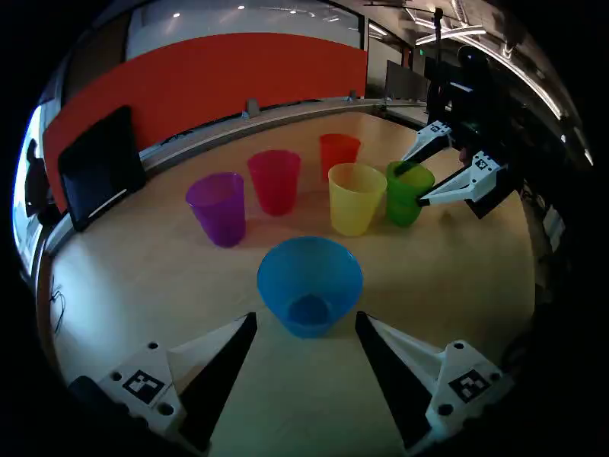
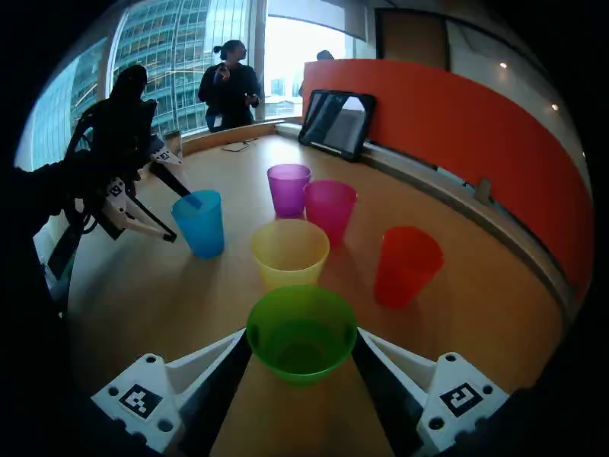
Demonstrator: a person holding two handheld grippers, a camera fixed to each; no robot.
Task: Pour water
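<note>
Translucent green plastic cup (image 2: 301, 346) stands upright on the light wooden table (image 2: 472, 320) between the right tongs (image 2: 302, 333), fingers close at its sides; can't tell if they clamp it. Left tongs (image 1: 304, 314) released, straddling the translucent blue plastic cup (image 1: 308, 286) with gaps. Yellow cup (image 1: 355, 196), orange cup (image 1: 339, 152), pink cup (image 1: 274, 180) and purple cup (image 1: 218, 207) stand nearby.

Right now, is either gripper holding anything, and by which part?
Cannot be told. The left gripper flanks the blue cup at its side walls, the right gripper the green cup likewise; both cups stand on the table.
</note>
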